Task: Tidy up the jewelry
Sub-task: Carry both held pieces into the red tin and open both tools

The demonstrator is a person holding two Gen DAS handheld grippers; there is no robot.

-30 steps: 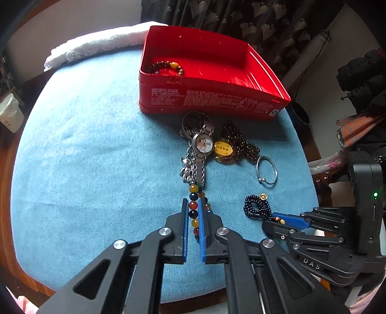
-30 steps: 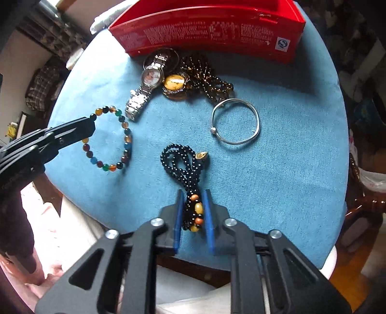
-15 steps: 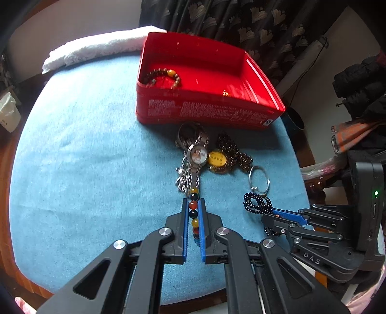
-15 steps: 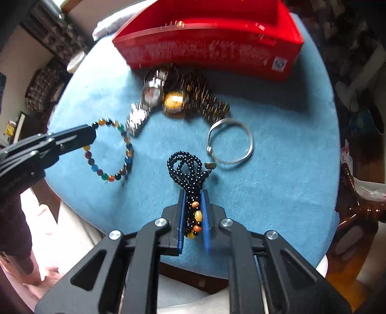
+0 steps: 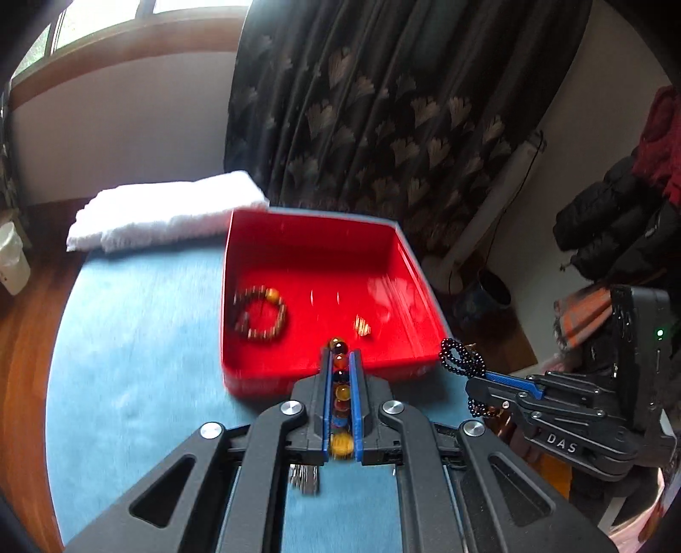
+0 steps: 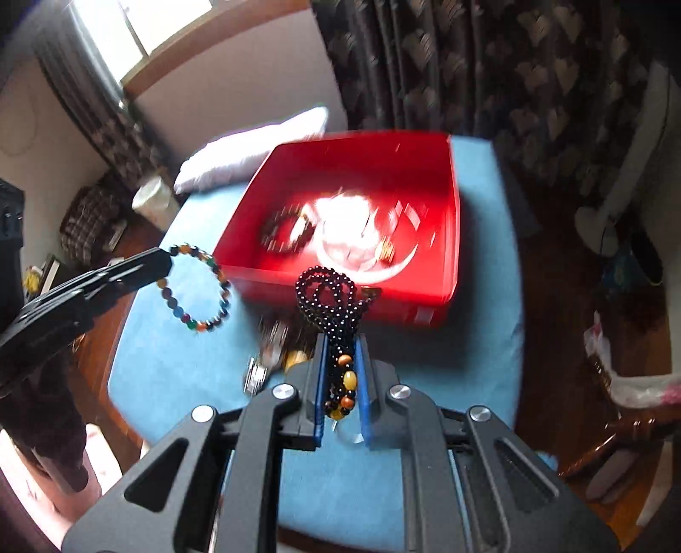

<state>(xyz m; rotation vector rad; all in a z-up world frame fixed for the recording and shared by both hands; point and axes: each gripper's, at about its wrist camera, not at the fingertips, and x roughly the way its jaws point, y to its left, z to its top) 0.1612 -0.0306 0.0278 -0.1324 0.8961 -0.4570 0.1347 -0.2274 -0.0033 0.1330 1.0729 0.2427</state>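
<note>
The left gripper (image 5: 341, 385) pinches a multicoloured bead bracelet (image 6: 198, 289) and the right gripper (image 6: 341, 378) a looped black bead strand (image 6: 330, 293) (light, limp, slippery, best clamped across several beads), both dangling before the red tin (image 5: 323, 255) on the blue cloth (image 5: 127, 340).

Dark leaf-patterned curtain (image 5: 383, 106) beside a bright window (image 6: 140, 29), pale wall (image 5: 127, 123), wooden floor (image 5: 21, 361).

White towel (image 5: 166, 208), patterned dark curtain (image 5: 383, 106)
</note>
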